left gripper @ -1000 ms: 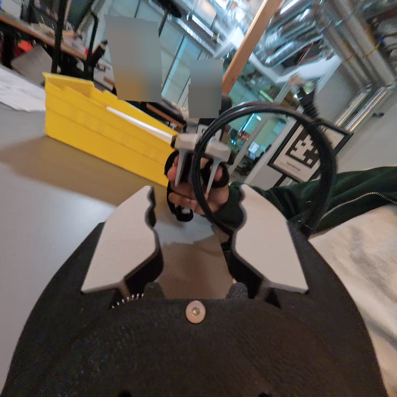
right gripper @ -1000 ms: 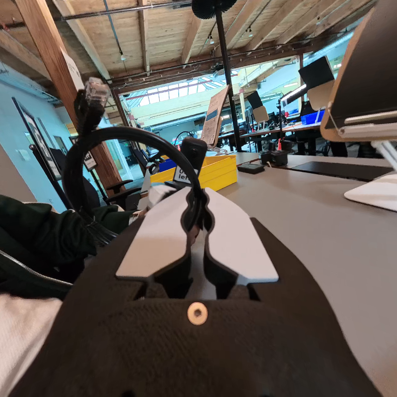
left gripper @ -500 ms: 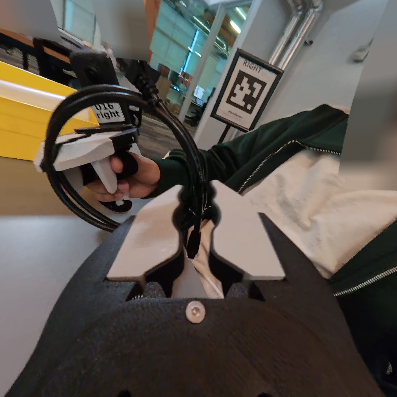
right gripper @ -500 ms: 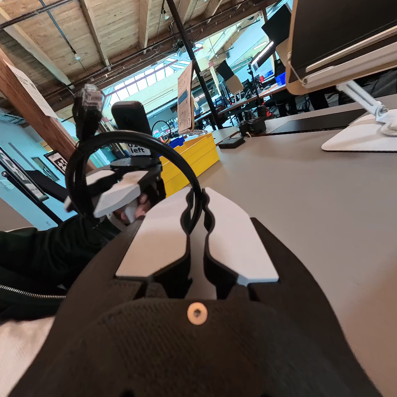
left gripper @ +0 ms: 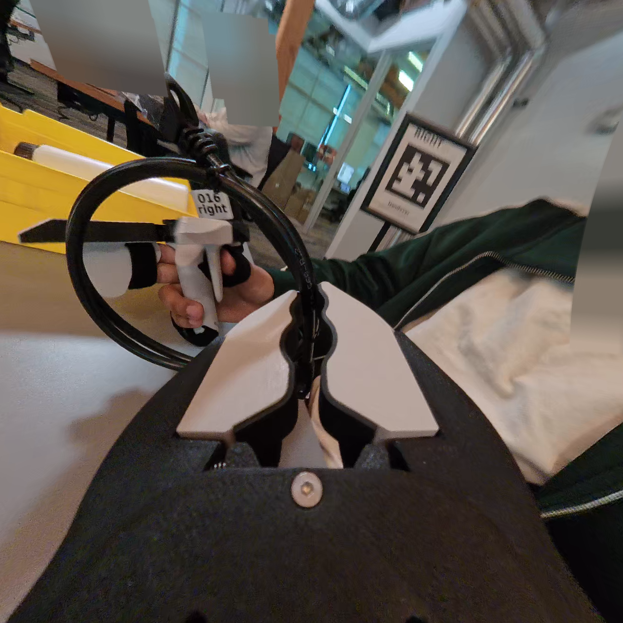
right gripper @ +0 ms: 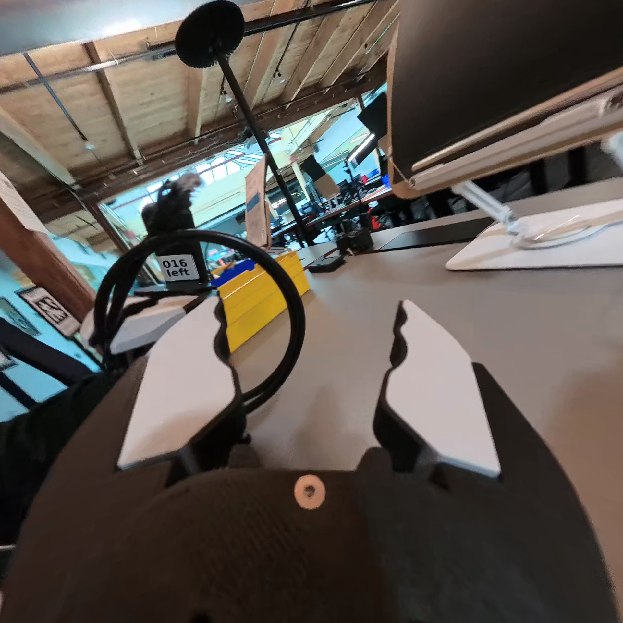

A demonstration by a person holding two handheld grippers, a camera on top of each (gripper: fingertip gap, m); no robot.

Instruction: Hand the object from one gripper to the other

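Basically handover's done: left tongs (left gripper: 308, 340) clench the coiled black cable (left gripper: 101, 303); right tongs (right gripper: 310, 364) released beside it.

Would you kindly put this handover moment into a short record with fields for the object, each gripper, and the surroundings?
object: coiled black cable, looped and bound, held above the table
left gripper: shut on the cable's bundled part
right gripper: open, jaws wide apart, the cable beside its left finger
holder: left gripper only
table: grey
nearby: yellow bin on the table behind the coil
handover: appears made, right to left
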